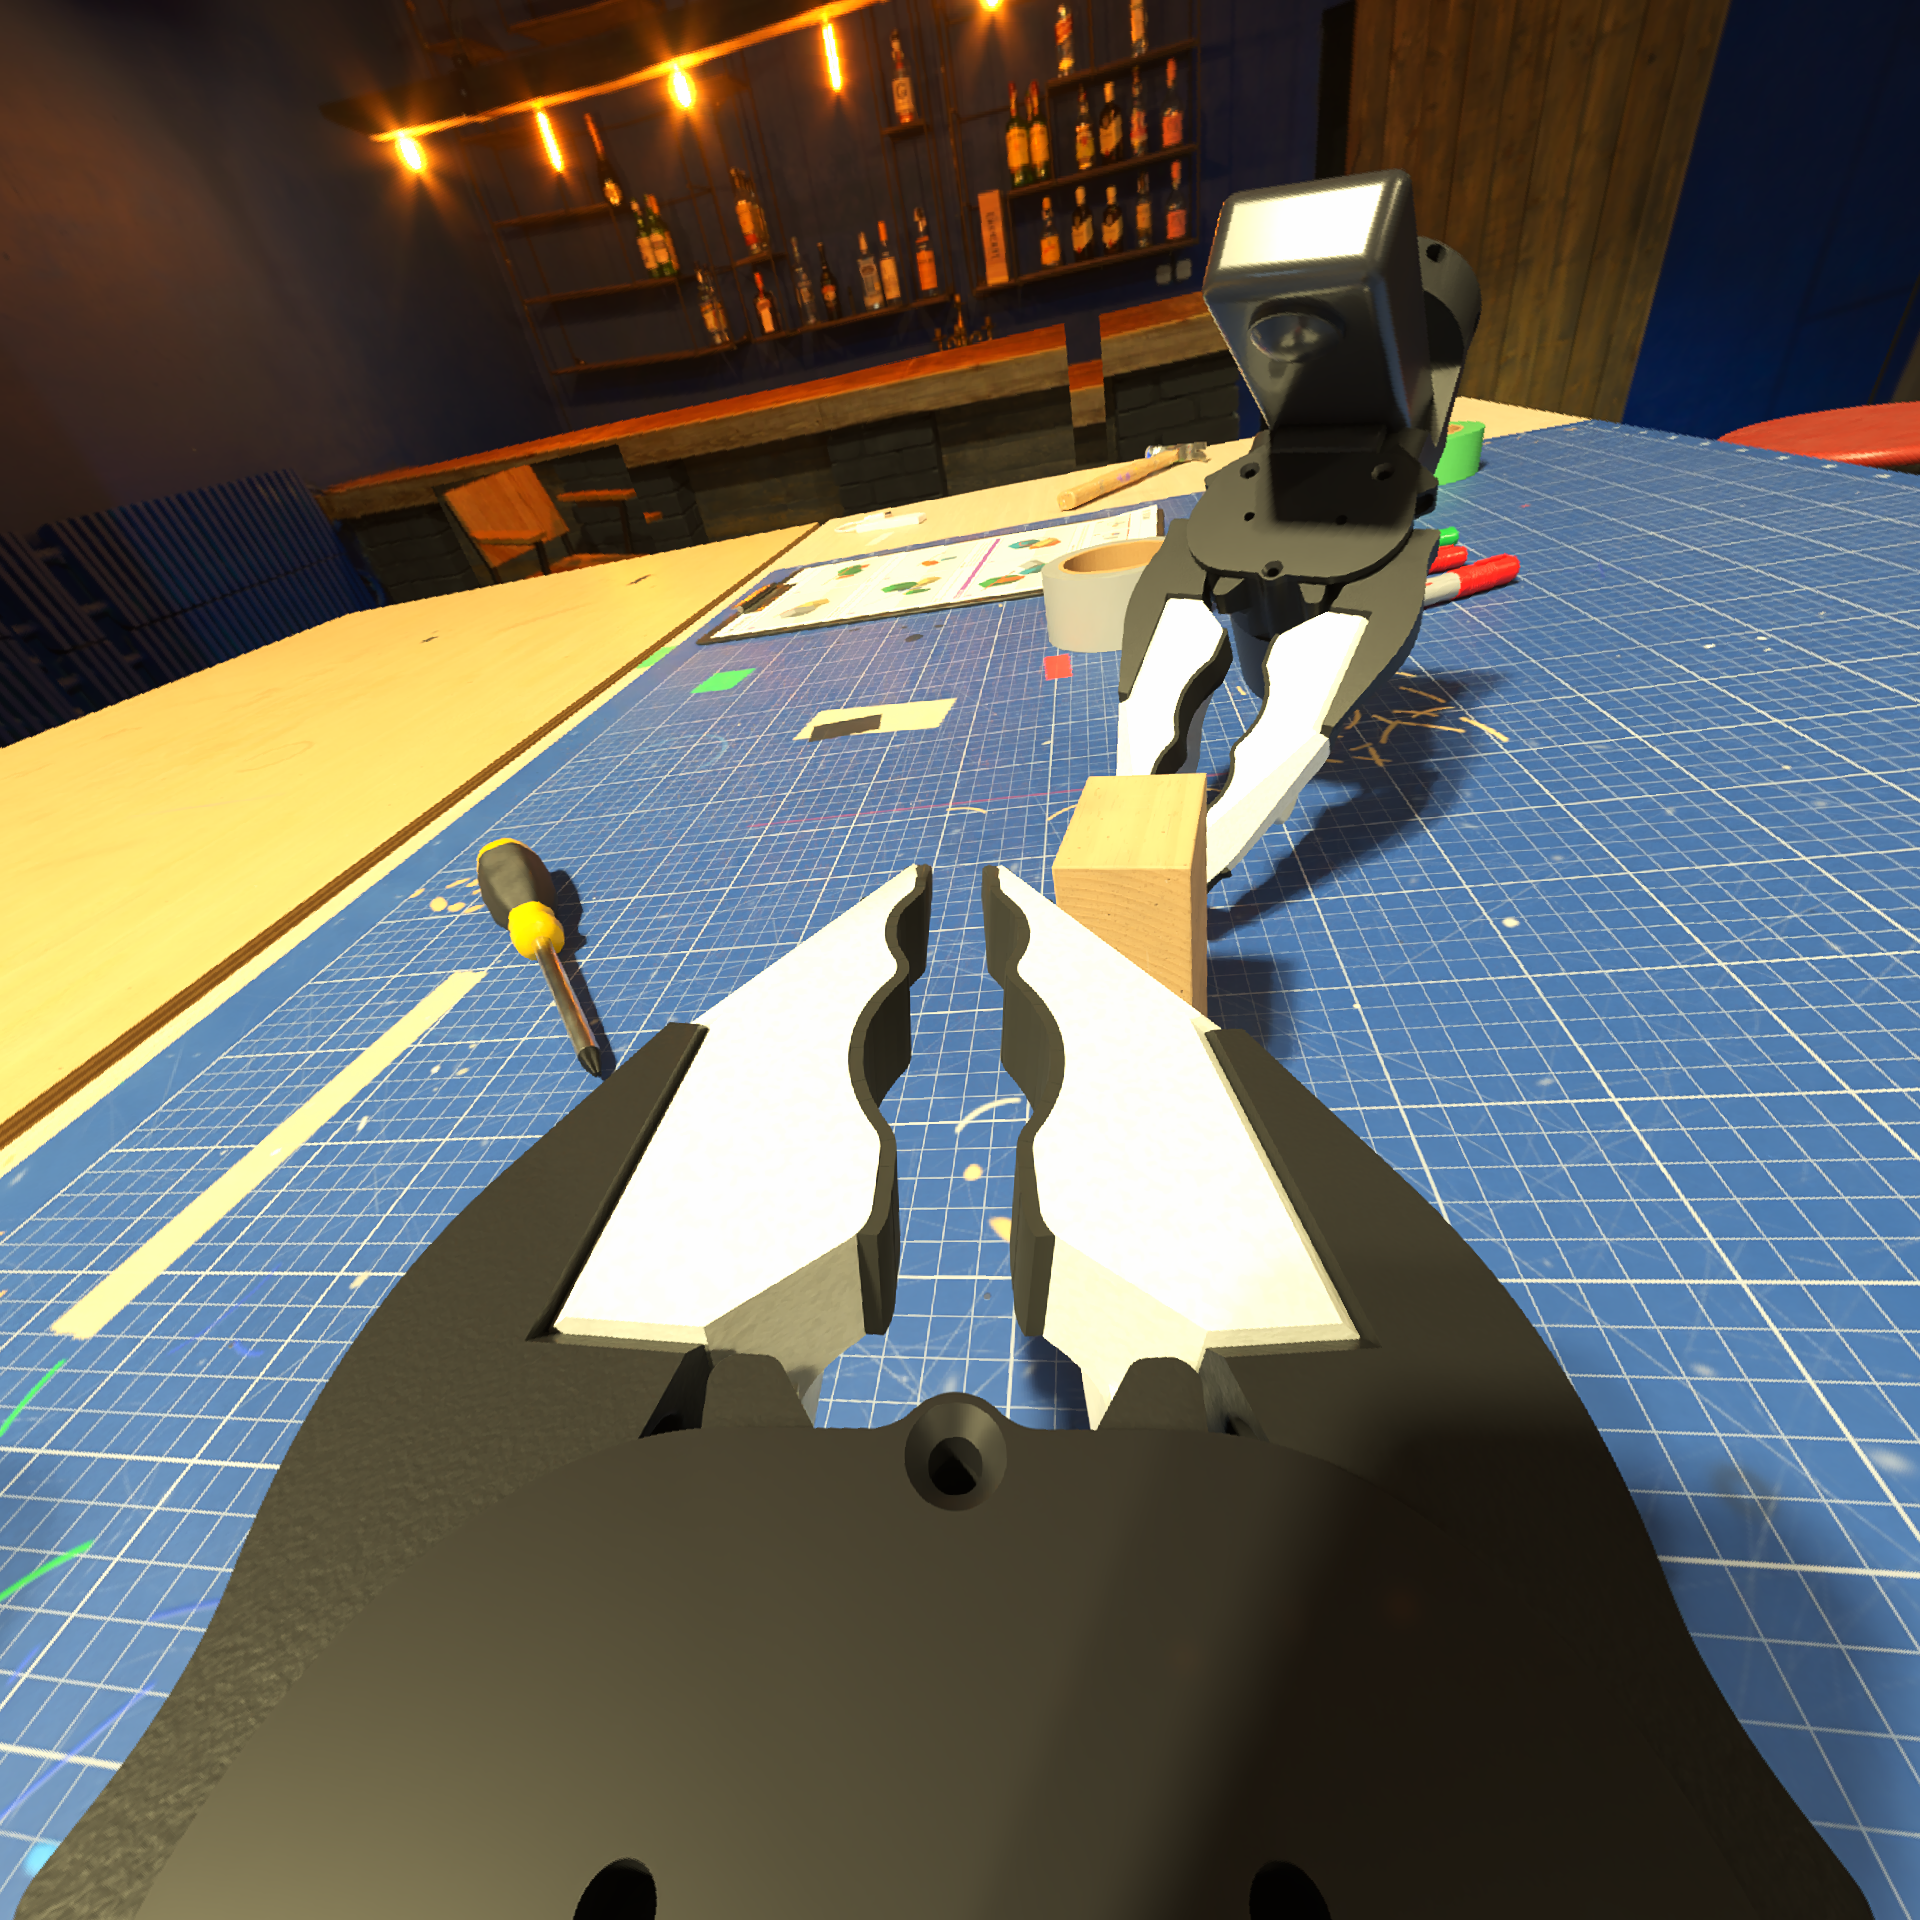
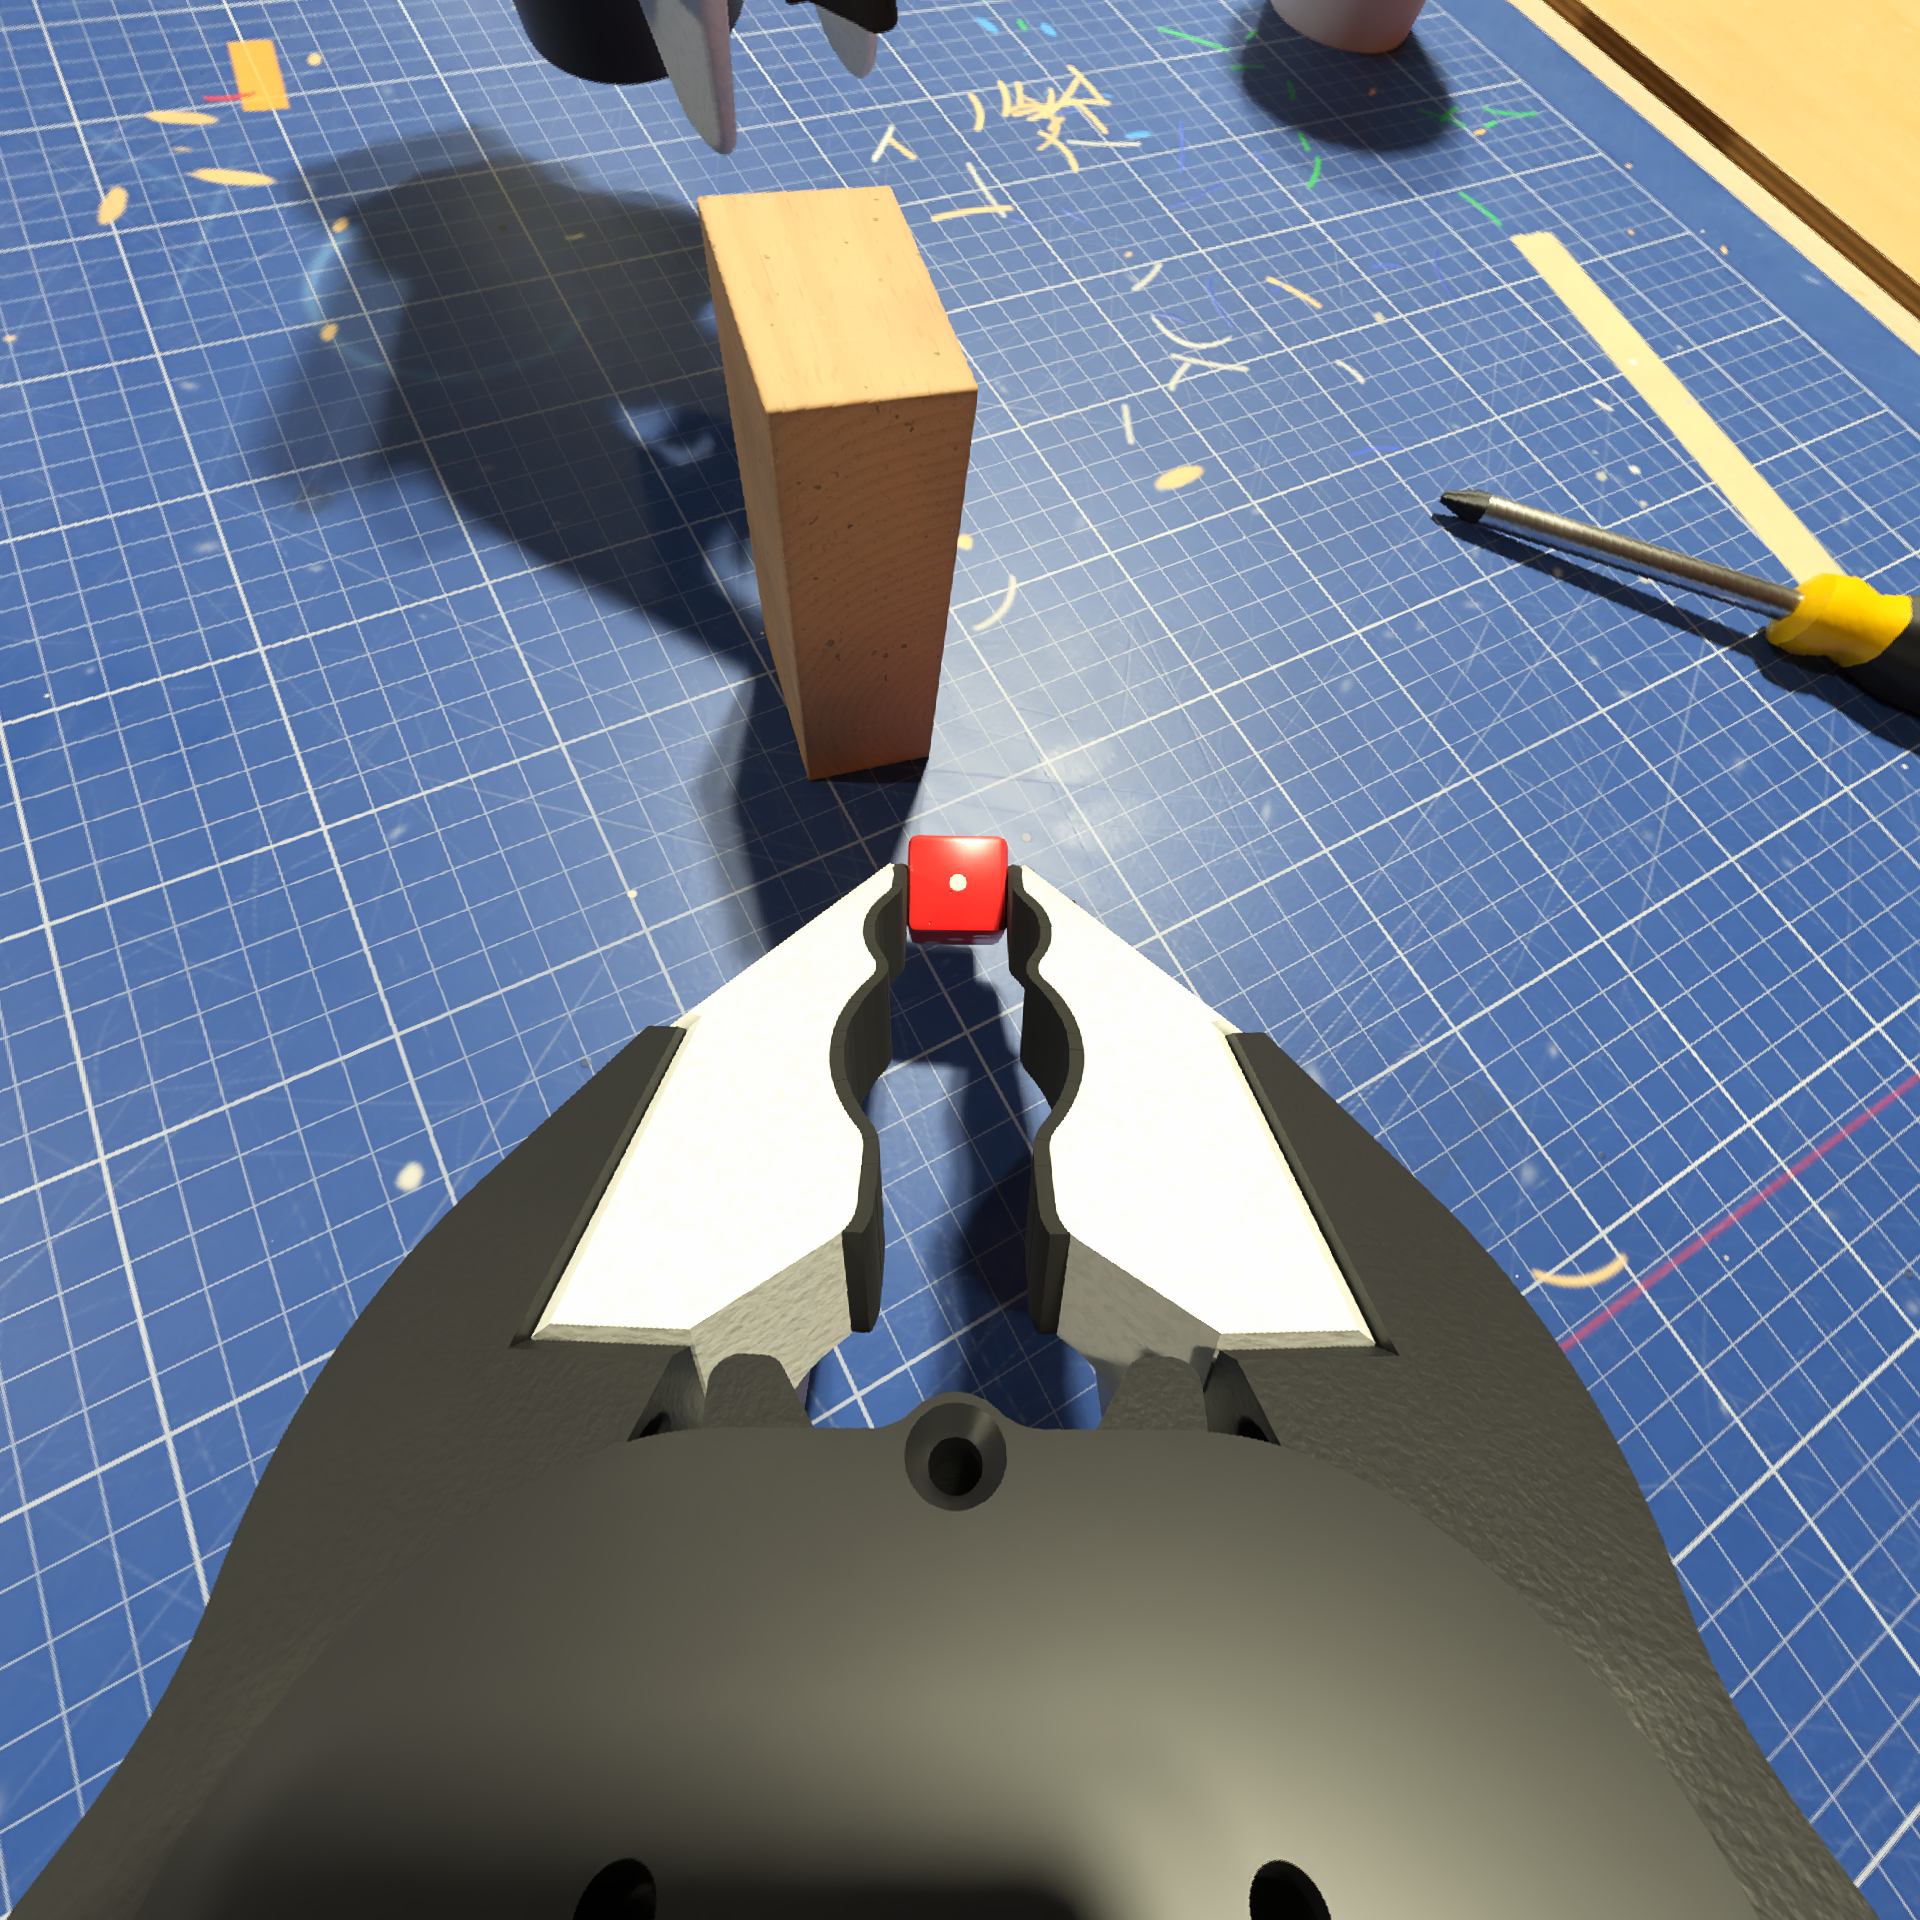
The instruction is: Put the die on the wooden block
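A tall wooden block [image 2: 852, 468] stands upright on the blue cutting mat [image 2: 312, 935]. My right gripper [image 2: 957, 896] is shut on a small red die [image 2: 957, 883], pinched at the fingertips, one white pip facing the camera. The die is held above the mat, just short of the block's near side. In the left wrist view the block [image 1: 1132, 883] hides the die, and the right gripper [image 1: 1221, 810] leans down behind it. My left gripper [image 1: 956, 883] is empty, jaws nearly together, just left of the block. Its fingers [image 2: 707, 94] show beyond the block.
A yellow-and-black screwdriver [image 1: 530, 914] lies on the mat left of my left gripper and also shows in the right wrist view [image 2: 1766, 613]. Farther back are a tape roll [image 1: 1091, 592], a clipboard [image 1: 935, 582] and red markers [image 1: 1475, 571]. Bare wooden tabletop [image 1: 260, 748] borders the mat.
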